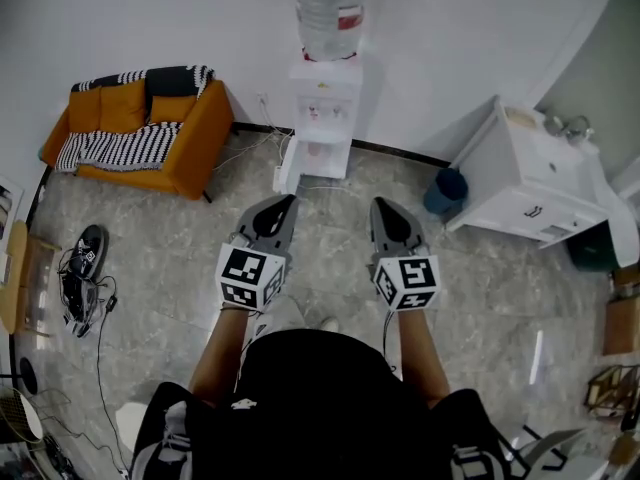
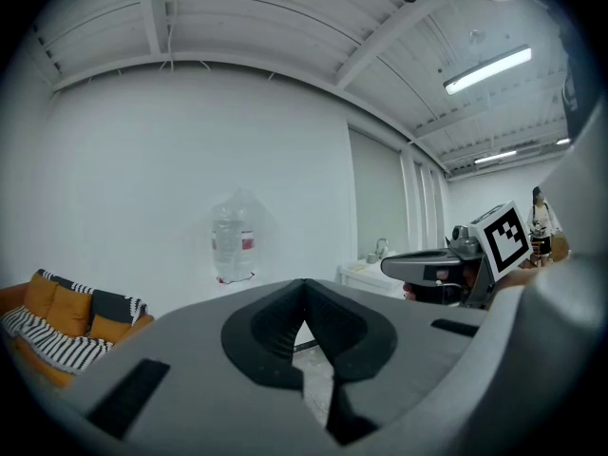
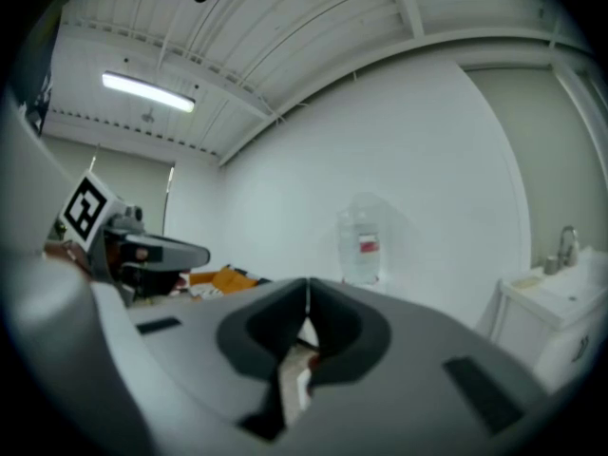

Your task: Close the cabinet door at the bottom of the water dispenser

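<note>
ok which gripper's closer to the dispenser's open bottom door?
Left. In the head view the left gripper sits just below the door, not touching it; the right gripper is off to its right, farther away.

Straight ahead of you the tall white plastic water dispenser (image 1: 325, 108) stands against the wall, its flat white cabinet door (image 1: 286, 171) swung out at its lower left. Your left claw (image 1: 288, 204) and right claw (image 1: 381, 208) sit side by side, short of it. The orange fabric sofa (image 1: 140, 133) lies left of the dispenser; the round blue bin (image 1: 445, 190) and white sink cabinet (image 1: 530, 183) lie right.
</note>
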`<state>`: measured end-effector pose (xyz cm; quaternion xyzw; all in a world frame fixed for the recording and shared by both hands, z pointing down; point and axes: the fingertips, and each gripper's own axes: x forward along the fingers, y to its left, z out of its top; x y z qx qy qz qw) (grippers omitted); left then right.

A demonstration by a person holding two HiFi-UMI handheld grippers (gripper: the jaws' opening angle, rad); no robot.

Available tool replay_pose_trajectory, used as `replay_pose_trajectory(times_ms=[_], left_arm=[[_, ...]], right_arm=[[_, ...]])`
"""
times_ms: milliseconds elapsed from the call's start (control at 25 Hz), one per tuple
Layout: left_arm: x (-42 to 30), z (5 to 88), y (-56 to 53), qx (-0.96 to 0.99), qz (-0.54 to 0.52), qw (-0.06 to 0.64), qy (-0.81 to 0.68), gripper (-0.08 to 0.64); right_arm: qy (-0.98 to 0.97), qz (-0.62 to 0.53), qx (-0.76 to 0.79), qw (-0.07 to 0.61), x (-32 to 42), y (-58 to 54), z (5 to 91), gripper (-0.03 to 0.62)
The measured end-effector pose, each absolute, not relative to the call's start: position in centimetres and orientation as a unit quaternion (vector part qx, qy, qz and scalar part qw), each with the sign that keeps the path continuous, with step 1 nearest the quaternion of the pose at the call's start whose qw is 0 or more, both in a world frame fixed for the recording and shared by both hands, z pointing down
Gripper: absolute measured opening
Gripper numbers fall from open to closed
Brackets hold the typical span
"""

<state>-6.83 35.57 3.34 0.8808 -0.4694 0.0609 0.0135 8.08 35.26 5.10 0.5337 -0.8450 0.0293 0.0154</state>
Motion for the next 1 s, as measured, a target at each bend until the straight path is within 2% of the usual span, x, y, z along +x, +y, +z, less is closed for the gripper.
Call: replay_pose_trajectory(times_ms=[520,1000], left_arm=[[-5.3,3.8,33.3,0.879,0.064,0.018,-0.472,0.012],[-5.6,4.6,24.3,0.879,0.072,0.006,-0.471,0.012]], right_arm=[[-0.845,0.036,0.534,0.017,9.7,33.0,6.2,0.035],[-0.838,0.038,0.543,0.031,9.7,24.3,6.8,0.035]])
